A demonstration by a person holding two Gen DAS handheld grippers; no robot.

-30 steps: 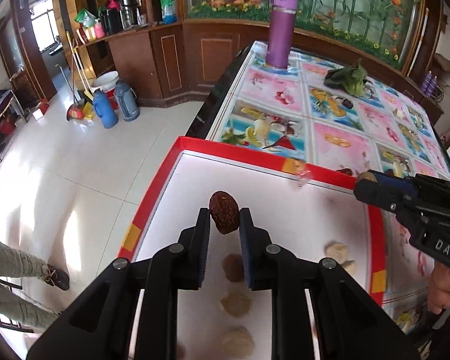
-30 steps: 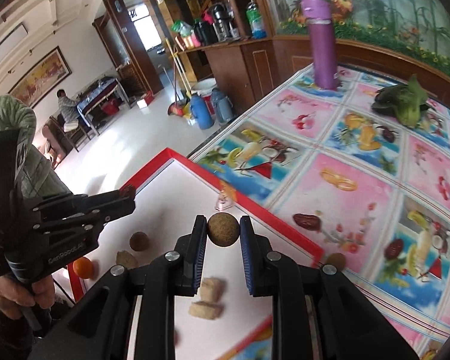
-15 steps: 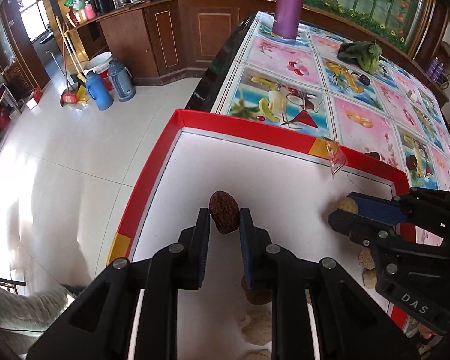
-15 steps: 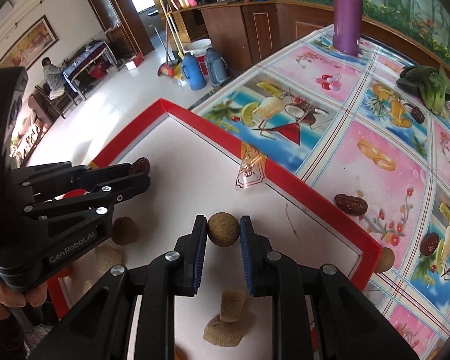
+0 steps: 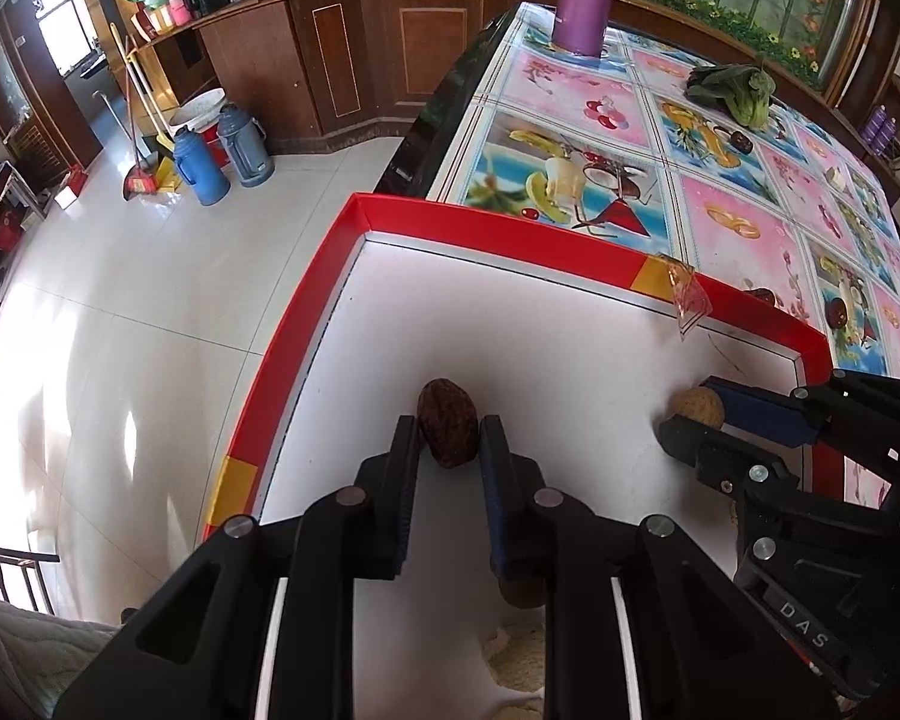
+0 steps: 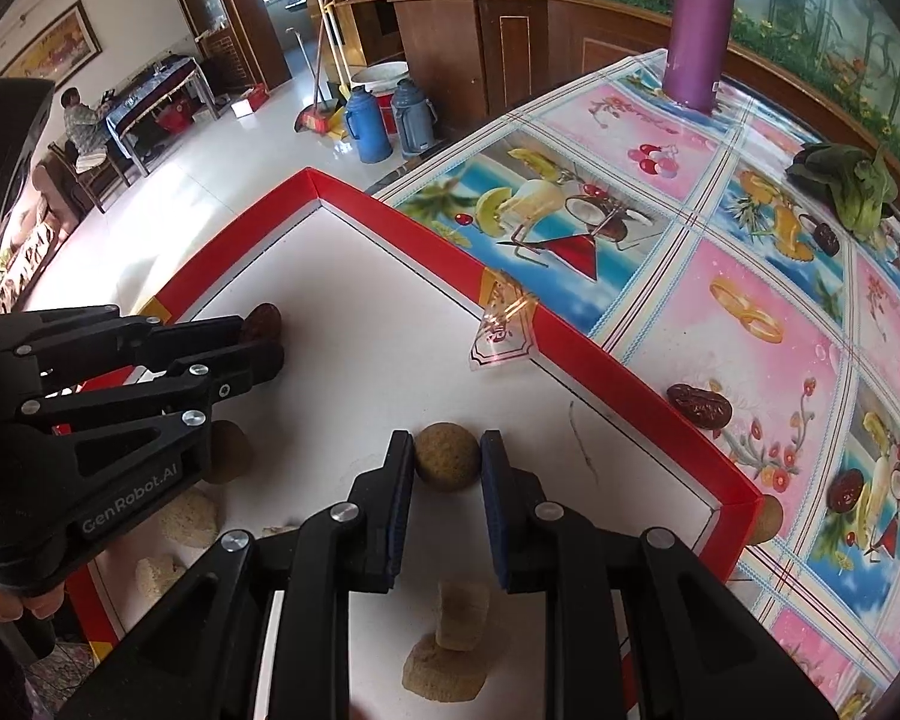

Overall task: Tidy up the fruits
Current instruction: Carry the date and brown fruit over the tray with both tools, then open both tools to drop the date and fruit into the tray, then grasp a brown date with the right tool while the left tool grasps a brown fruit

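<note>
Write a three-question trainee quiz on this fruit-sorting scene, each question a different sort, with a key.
1. True or false: the left hand-held gripper is shut on a dark wrinkled date.
2. Multiple choice: the right hand-held gripper holds A) an orange, B) a round tan fruit, C) a leafy green.
3. Fill in: another date lies outside the red-rimmed tray, on the ____.

Key: 1 true. 2 B. 3 fruit-print tablecloth.
</note>
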